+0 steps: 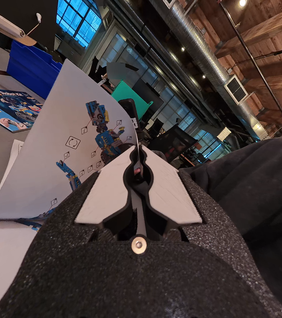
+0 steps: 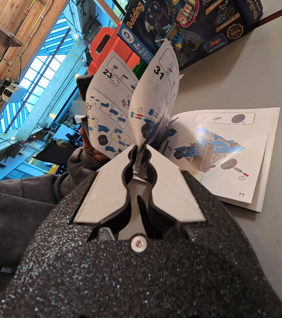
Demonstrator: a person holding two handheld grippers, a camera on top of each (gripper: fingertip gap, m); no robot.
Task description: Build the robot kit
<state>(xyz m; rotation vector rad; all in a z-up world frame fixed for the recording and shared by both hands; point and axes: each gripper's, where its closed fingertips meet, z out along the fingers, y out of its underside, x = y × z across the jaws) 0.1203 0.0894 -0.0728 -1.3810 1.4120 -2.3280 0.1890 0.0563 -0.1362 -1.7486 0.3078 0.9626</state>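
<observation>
An open instruction booklet (image 2: pixel 222 154) with pictures of blue brick models lies on a grey table (image 2: pixel 266 77). My right gripper (image 2: pixel 139 147) is shut on the lower edge of two raised pages (image 2: pixel 117 103) that stand up and curl apart. My left gripper (image 1: pixel 138 148) is shut on the edge of one lifted page (image 1: pixel 64 137), which curves up from the booklet to the left. The other gripper's black body (image 2: pixel 83 86) shows behind the raised pages in the right wrist view, with a hand and grey sleeve (image 2: pixel 78 160) below it.
A dark toy kit box (image 2: pixel 188 25) stands at the table's far side, beside an orange case (image 2: pixel 105 44). In the left wrist view a flat blue box lid (image 1: pixel 9 110) lies on the table, with a blue bin (image 1: pixel 31 67) behind. A dark-clothed person (image 1: pixel 248 189) is at right. About 10 centimetres separates my left fingertips from my right.
</observation>
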